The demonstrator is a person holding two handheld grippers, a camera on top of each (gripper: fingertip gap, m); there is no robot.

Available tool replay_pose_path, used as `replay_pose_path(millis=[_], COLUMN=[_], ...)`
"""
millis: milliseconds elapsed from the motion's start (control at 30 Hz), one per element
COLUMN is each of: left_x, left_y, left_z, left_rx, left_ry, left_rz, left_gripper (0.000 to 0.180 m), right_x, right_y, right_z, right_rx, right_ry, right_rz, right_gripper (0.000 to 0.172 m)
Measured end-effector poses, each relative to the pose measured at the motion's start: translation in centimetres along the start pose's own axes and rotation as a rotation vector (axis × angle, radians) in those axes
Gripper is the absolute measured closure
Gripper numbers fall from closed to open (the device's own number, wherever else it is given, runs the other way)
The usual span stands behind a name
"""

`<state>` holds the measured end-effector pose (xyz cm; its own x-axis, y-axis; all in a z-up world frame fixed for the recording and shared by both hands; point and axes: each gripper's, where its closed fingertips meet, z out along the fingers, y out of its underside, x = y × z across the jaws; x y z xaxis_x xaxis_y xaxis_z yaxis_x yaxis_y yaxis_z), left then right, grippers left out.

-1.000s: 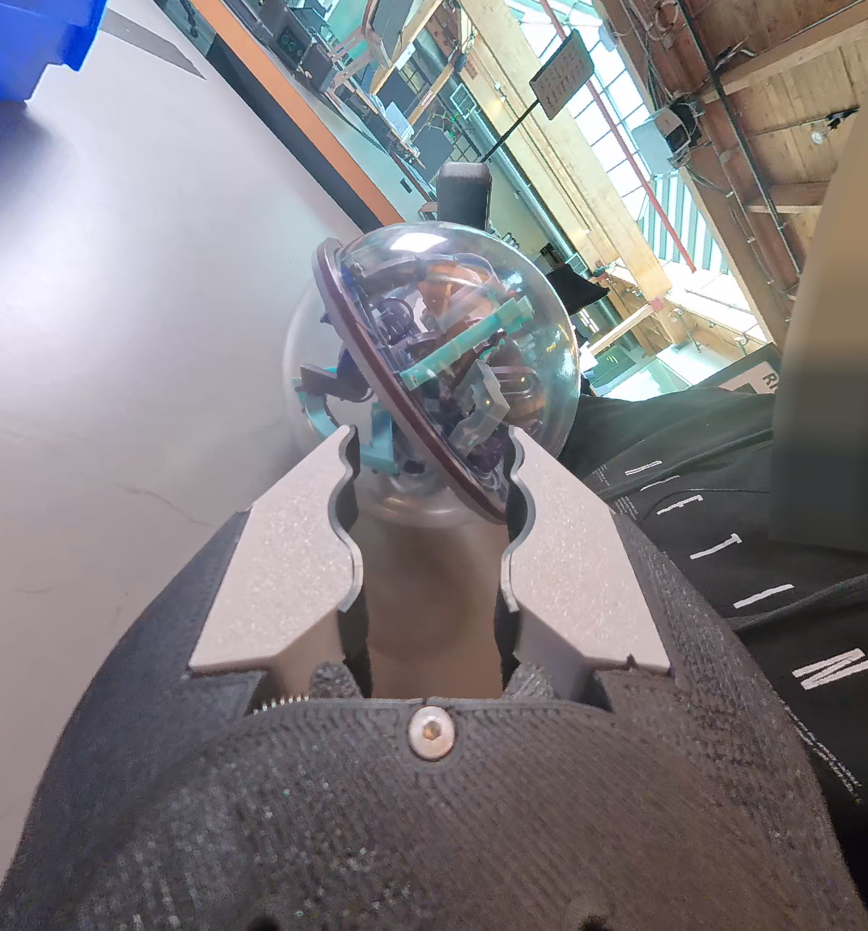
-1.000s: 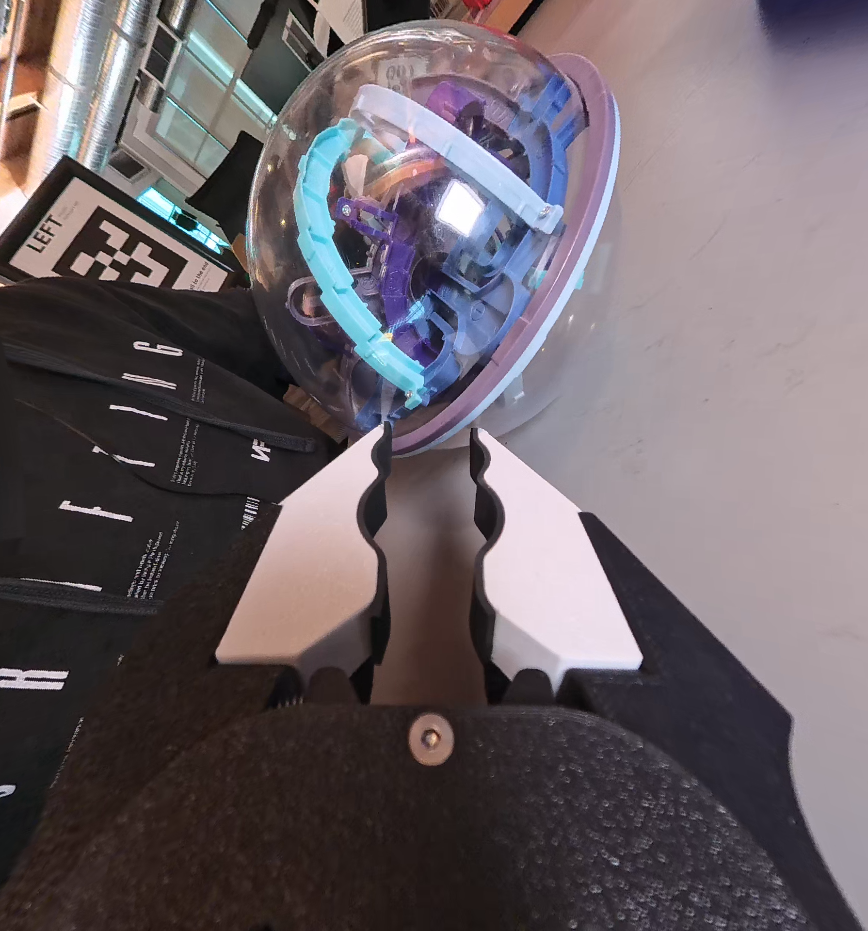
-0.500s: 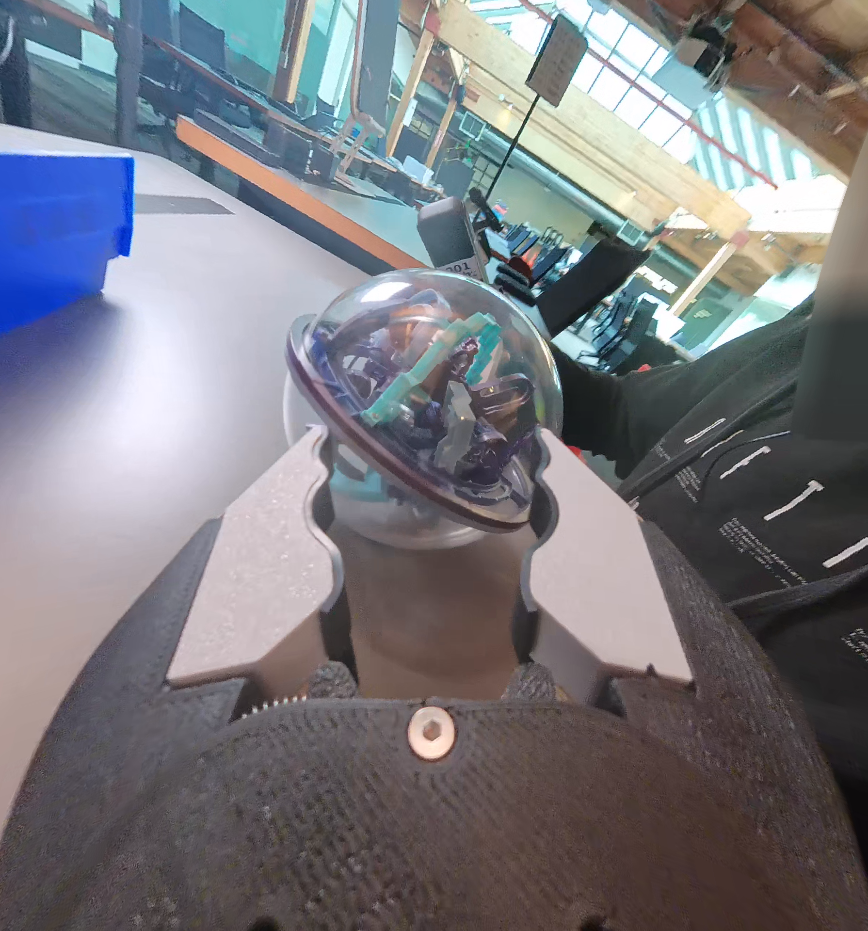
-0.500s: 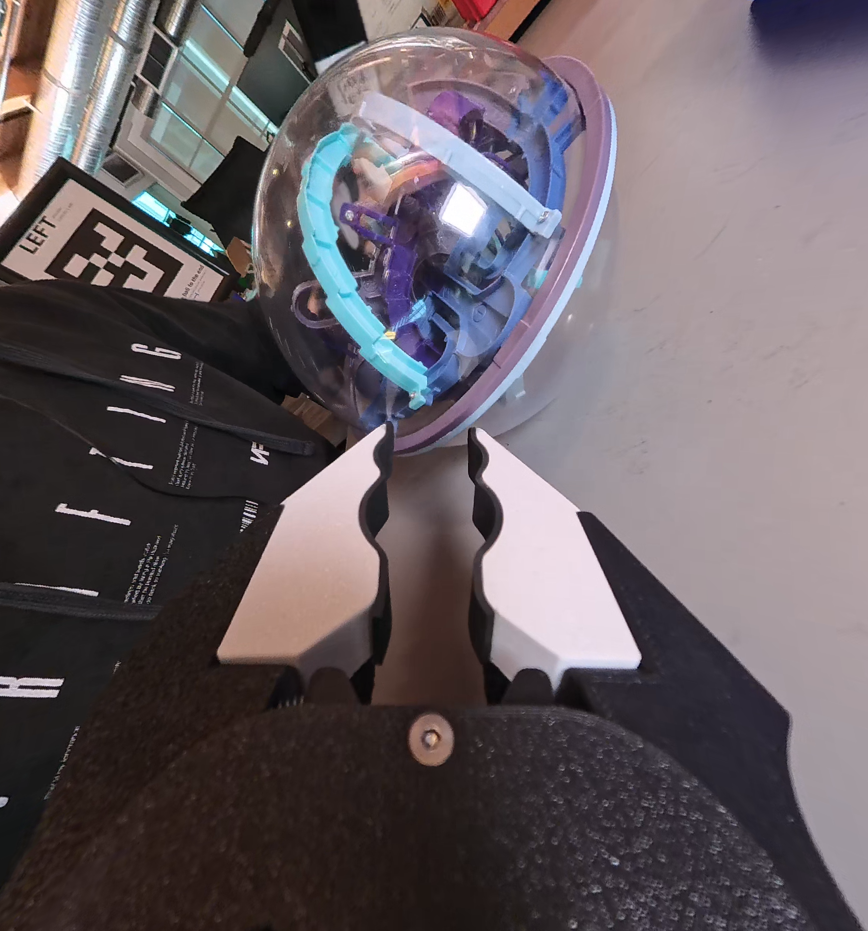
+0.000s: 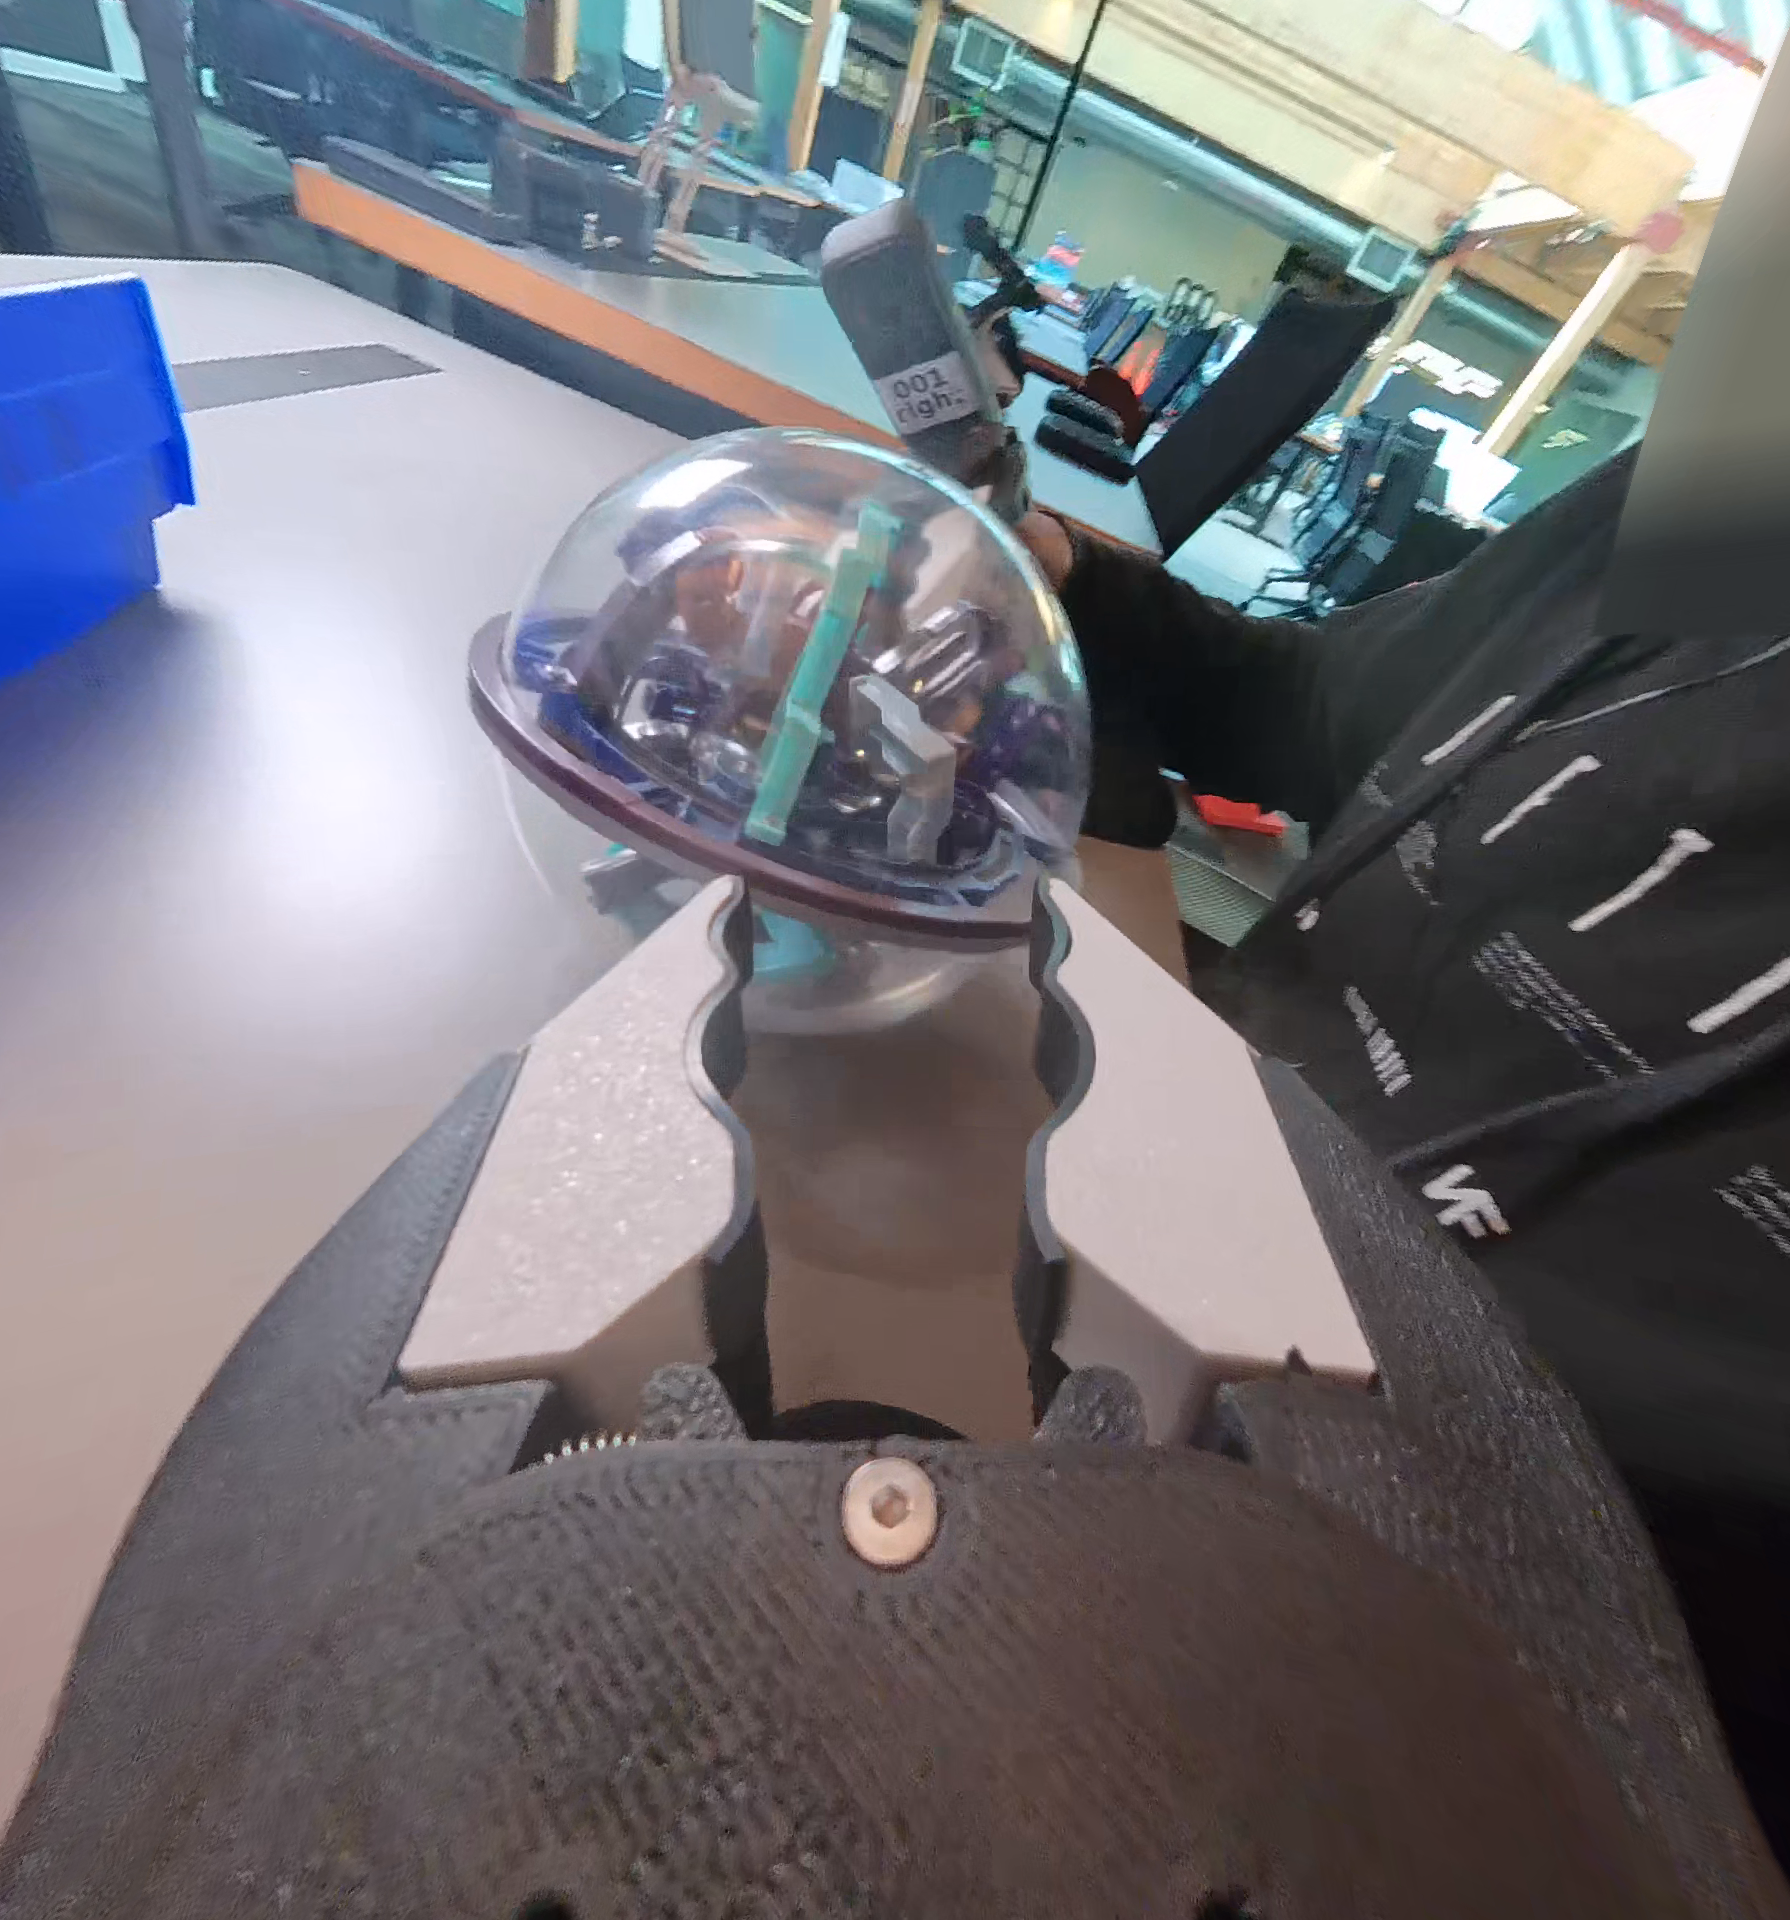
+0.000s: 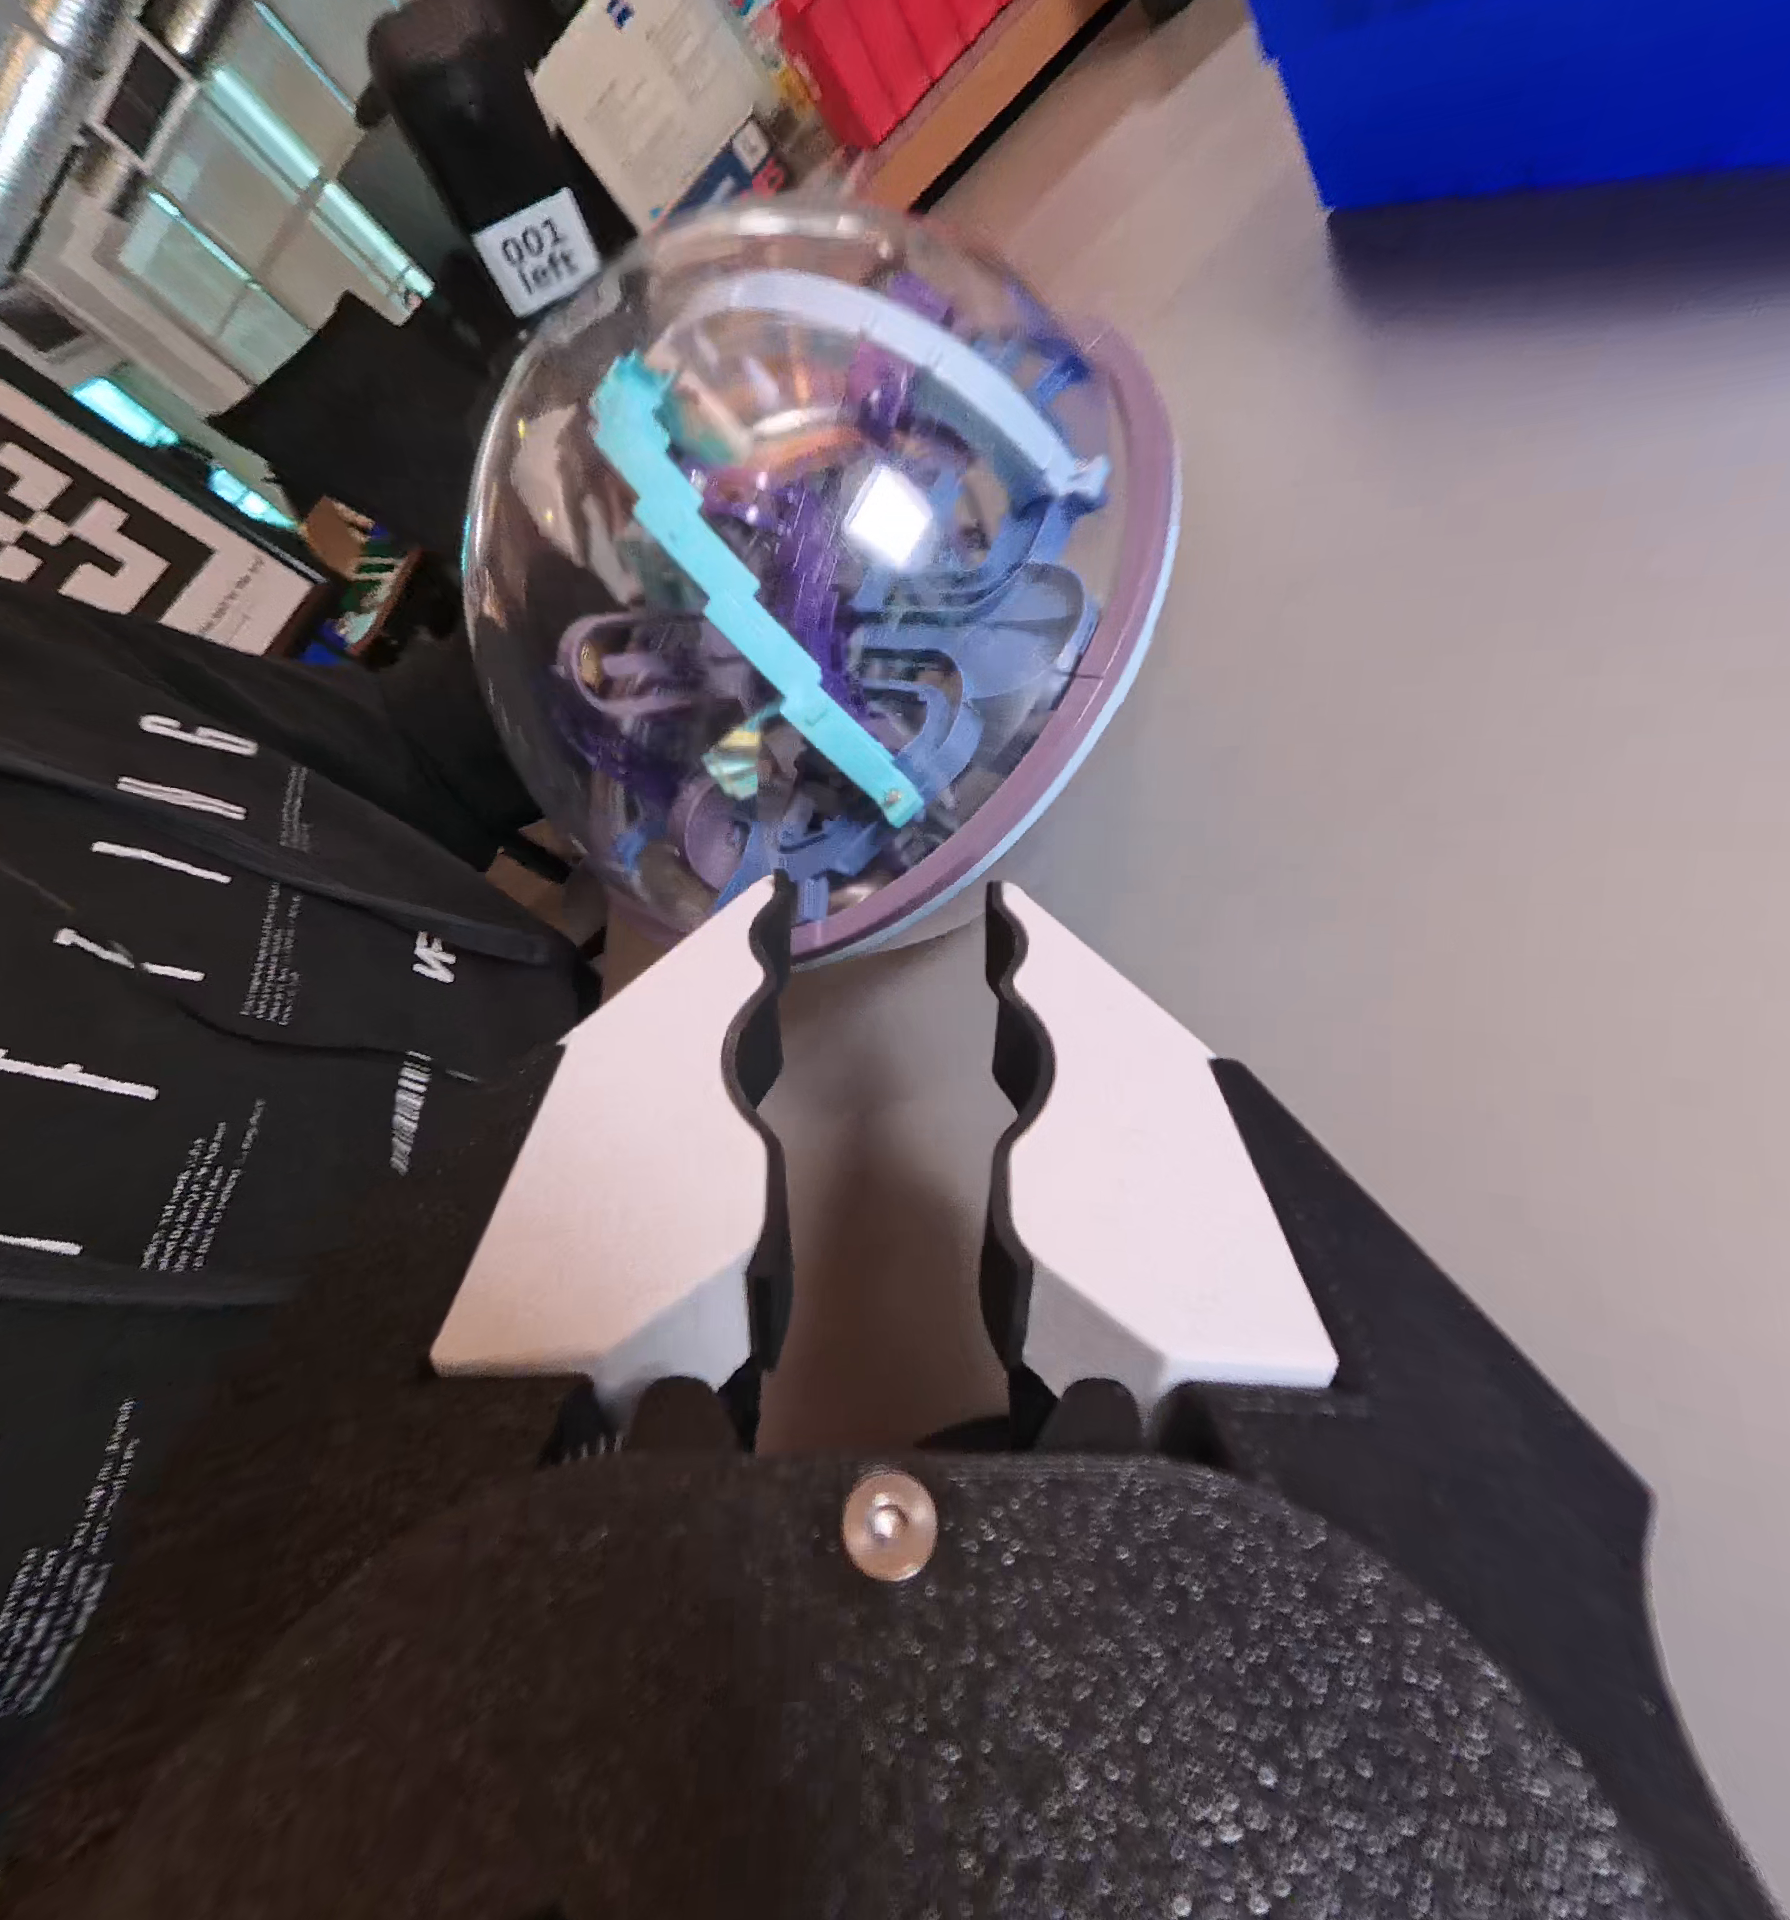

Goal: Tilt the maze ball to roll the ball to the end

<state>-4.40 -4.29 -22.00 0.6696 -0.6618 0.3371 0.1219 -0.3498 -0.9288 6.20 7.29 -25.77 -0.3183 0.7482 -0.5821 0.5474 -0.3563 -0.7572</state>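
The maze ball (image 5: 787, 675) is a clear sphere with teal, blue and purple tracks inside and a dark purple rim around its middle. In the left wrist view my left gripper (image 5: 886, 914) is shut on its lower half just under the rim, which lies close to level. In the right wrist view the maze ball (image 6: 818, 582) sits right at my right gripper (image 6: 886, 904). One fingertip (image 6: 771, 914) touches the dome and the other (image 6: 1005, 925) stands clear of the rim, so the right gripper is open. I cannot make out the small ball inside.
A grey table (image 5: 247, 935) lies below, with a blue bin (image 5: 39, 468) at its far left, also in the right wrist view (image 6: 1556, 94). A person's black top (image 5: 1597, 935) is close on the right. The right gripper's handle (image 5: 912, 343) rises behind the ball.
My left jaws opened wide, then came together again on the ball's lower half. The ball's rim turned from steeply tilted to nearly level. My right jaws widened and let go of the rim.
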Motion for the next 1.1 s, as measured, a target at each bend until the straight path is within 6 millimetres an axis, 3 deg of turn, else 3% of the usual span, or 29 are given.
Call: replay_pose_path(millis=[100,233,333,467,633,933,1033,1100], left_x=[-0.9,-2.5,-3.0,-3.7,-3.3,-1.9,-1.0,-1.7], left_y=[-0.7,-2.6,-3.2,-2.5,-1.2,-0.1,-1.1,-2.3], left_z=[-1.0,-1.7,-0.8,1.6,3.4,2.9,1.9,0.5], left_rx=[0.048,0.150,0.136,0.049,-0.042,-0.077,-0.012,0.080], left_ry=[-0.041,-0.075,-0.041,0.020,0.064,-0.038,-0.017,-0.013], left_rz=[0.006,0.022,0.030,0.027,0.066,0.207,0.205,0.126], left_gripper=[0.112,0.082,0.071,0.059,0.054,0.063,0.065,0.075], right_x=[0.5,-1.0,-1.9,-3.1,-3.7,-4.2,-4.4,-4.7], right_y=[-1.1,-1.4,-0.7,0.5,1.1,0.7,0.6,0.8], right_z=[-1.6,-2.3,-2.0,-0.7,1.1,2.4,2.3,2.0], right_rx=[0.055,0.102,0.096,0.057,0.023,0.023,0.034,0.033], right_ry=[0.052,0.084,0.184,0.264,0.294,0.257,0.252,0.248], right_rz=[-0.015,-0.085,-0.196,-0.282,-0.314,-0.280,-0.250,-0.232], right_gripper=[0.133,0.105,0.079,0.064,0.061,0.065,0.070,0.078])
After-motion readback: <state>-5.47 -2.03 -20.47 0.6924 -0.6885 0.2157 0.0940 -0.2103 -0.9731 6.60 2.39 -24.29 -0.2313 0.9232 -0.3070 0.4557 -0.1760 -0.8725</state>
